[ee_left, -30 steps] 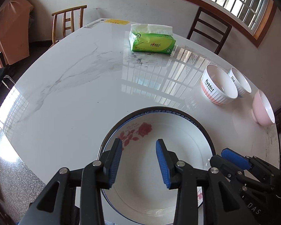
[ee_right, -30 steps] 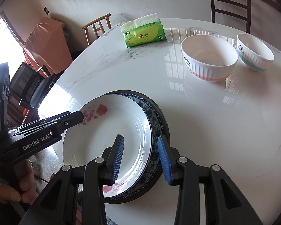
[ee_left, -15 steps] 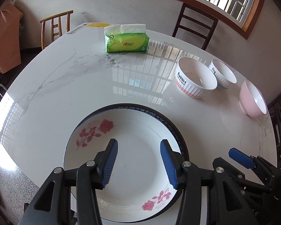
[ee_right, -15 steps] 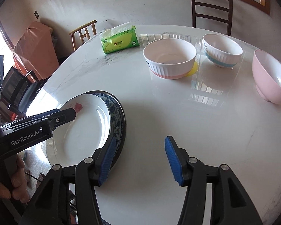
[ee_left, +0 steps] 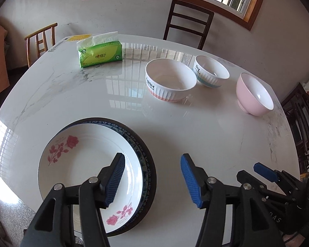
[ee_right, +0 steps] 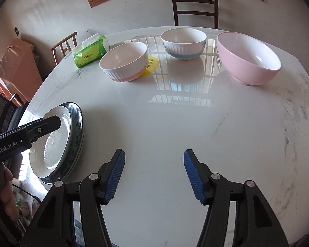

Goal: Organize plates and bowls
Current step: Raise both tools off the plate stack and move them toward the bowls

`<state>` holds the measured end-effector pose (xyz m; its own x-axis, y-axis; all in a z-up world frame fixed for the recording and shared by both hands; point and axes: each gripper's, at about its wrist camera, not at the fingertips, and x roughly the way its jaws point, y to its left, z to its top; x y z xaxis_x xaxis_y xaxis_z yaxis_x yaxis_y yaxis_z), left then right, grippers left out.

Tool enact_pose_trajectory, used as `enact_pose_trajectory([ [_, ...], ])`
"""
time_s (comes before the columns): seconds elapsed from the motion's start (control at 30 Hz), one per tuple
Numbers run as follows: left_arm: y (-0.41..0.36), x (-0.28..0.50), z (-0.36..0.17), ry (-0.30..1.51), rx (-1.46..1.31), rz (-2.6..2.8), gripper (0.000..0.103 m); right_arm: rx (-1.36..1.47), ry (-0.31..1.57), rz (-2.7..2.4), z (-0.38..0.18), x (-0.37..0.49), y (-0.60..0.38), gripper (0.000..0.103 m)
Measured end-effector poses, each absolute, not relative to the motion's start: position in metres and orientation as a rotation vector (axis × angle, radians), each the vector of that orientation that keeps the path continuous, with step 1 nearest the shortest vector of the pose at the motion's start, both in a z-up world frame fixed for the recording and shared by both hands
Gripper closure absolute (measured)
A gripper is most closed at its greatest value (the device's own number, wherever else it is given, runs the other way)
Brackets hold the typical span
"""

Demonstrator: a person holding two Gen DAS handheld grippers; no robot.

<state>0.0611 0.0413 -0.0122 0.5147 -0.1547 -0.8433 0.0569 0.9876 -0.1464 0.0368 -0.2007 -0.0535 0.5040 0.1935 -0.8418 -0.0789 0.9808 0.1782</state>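
My right gripper [ee_right: 154, 176] hangs over bare white marble table [ee_right: 195, 123], its blue-padded jaws spread apart with nothing between them; they have just been opening. My left gripper [ee_left: 152, 180] is likewise released, its jaws just widened, one blue pad over the white rose-printed plate [ee_left: 86, 164] that sits nested on the dark blue-rimmed plate [ee_left: 147, 164], the other over the table.

The plates look stacked, so I judge the bowls come next. They lie ahead of both grippers across the table, in a rough row: the ribbed white bowl with a pink band [ee_right: 124, 63], the smaller ribbed white bowl with a blue band [ee_right: 183, 43], and the glossy pink bowl [ee_right: 248, 57] farthest right. All three stand upright and apart. My right hand is nearer them.
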Motion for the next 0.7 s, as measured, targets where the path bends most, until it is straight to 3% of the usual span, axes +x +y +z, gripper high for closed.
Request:
enact_pose_trajectory([
  [0.2, 0.017, 0.064, -0.001, 1.007, -0.064, -0.159, 0.039, 0.146, 1.036, 0.095, -0.053, 0.028, -0.235, 0.043],
  [0.7, -0.045, 0.111, -0.001, 1.058, -0.001, -0.279, 0.039, 0.272, 1.035, -0.018, -0.052, 0.044, -0.324, 0.042],
])
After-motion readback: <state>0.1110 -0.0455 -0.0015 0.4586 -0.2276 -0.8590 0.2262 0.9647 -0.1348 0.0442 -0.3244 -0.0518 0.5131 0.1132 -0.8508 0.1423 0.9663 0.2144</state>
